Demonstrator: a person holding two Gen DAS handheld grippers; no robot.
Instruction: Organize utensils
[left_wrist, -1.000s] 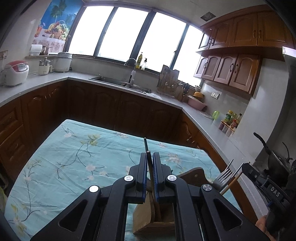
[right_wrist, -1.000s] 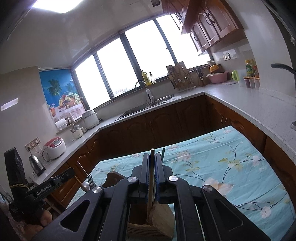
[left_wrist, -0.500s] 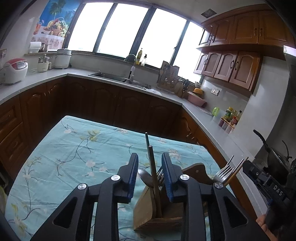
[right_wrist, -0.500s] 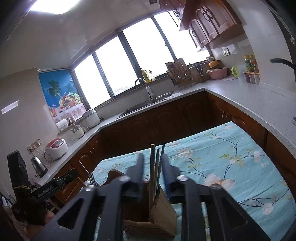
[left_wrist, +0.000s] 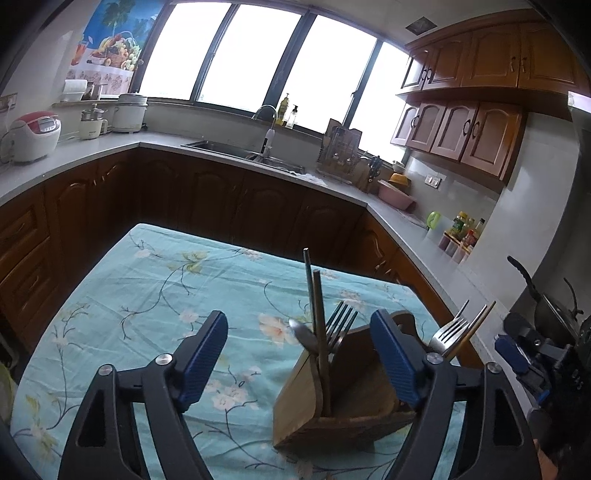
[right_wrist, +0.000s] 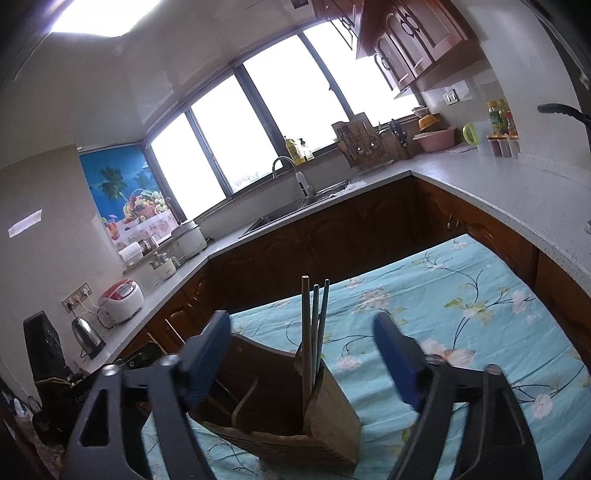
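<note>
A wooden utensil holder (left_wrist: 343, 402) stands on the flowered turquoise tablecloth (left_wrist: 147, 295). Its near compartment holds upright chopsticks (left_wrist: 317, 302), a fork (left_wrist: 341, 325) and a spoon (left_wrist: 301, 332). A second fork (left_wrist: 448, 330) sticks up at its far side. My left gripper (left_wrist: 299, 319) is opening, its blue pads clear of the chopsticks on either side. From the other side, my right gripper (right_wrist: 302, 319) is also opening around the chopsticks (right_wrist: 314, 325) in the holder (right_wrist: 325, 413), without touching them. Part of the right gripper (left_wrist: 517, 360) shows in the left wrist view.
Dark wood cabinets and a grey counter (left_wrist: 110, 147) run around the table, with a sink (left_wrist: 236, 149), a rice cooker (left_wrist: 33, 136) and a kettle (right_wrist: 86, 332). A pan (left_wrist: 550, 314) sits to the right. The cloth spreads bare to the holder's left.
Both grippers were shut on chopsticks in the holder a second ago. They have since spread wide, and the chopsticks now stand free in the holder.
</note>
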